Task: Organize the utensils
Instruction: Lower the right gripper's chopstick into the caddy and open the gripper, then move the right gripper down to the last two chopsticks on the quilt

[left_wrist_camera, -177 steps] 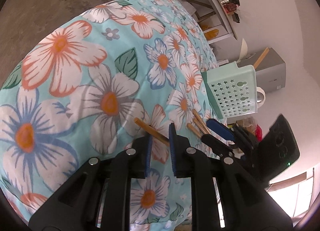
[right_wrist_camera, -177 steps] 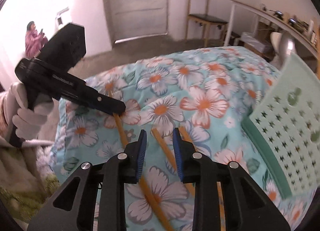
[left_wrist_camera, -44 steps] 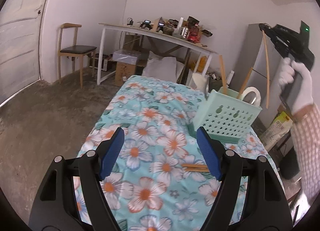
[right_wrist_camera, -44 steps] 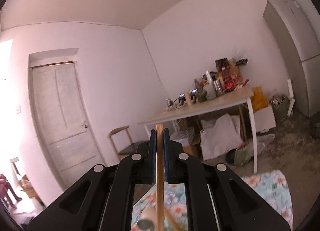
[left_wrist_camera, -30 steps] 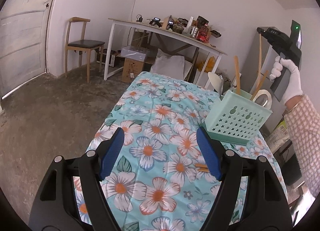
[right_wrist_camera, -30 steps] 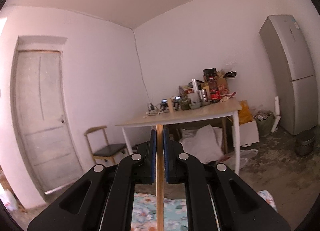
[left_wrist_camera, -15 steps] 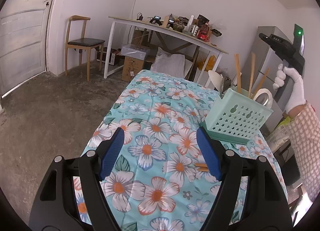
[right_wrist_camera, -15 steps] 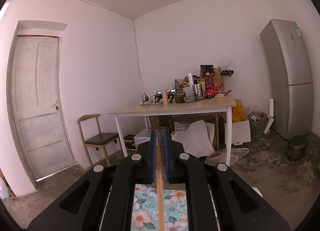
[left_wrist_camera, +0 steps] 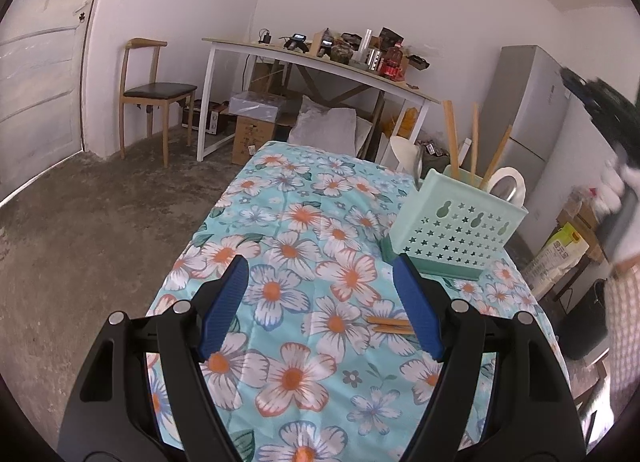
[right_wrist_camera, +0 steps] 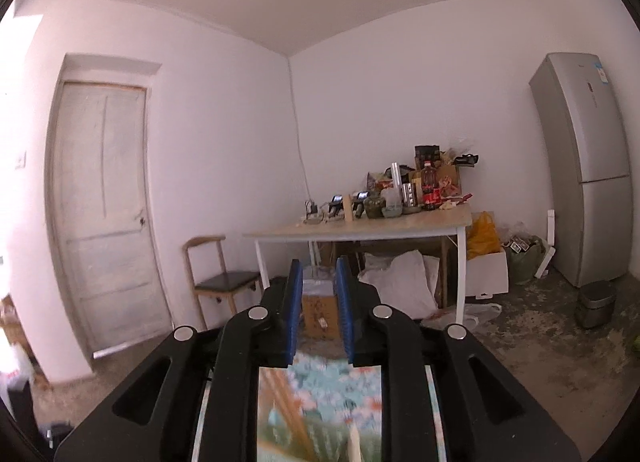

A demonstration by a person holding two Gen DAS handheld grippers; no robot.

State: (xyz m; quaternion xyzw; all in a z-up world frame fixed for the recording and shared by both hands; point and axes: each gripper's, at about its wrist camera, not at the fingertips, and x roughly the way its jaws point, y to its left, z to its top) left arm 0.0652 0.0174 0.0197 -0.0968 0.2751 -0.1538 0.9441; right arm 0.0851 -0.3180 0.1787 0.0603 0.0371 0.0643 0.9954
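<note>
A mint green utensil basket stands on the flowered tablecloth, to the right. Three wooden sticks stand upright in it, beside a white spoon and a white ring-shaped utensil. Two wooden chopsticks lie on the cloth just inside my left gripper's right finger. My left gripper hangs open above the cloth, empty. My right gripper points level across the room; its jaws are opening with nothing between them. A white-gloved hand carries it, blurred, right of the basket.
A white desk piled with bottles and gadgets stands at the far wall, with boxes and bags beneath. A wooden chair is left of it, a grey fridge to the right. A door is on the left wall.
The wooden stick that was clamped in my right gripper is gone from its jaws, which have parted. The gloved hand has swung right, away from the basket. My left gripper has stayed put.
</note>
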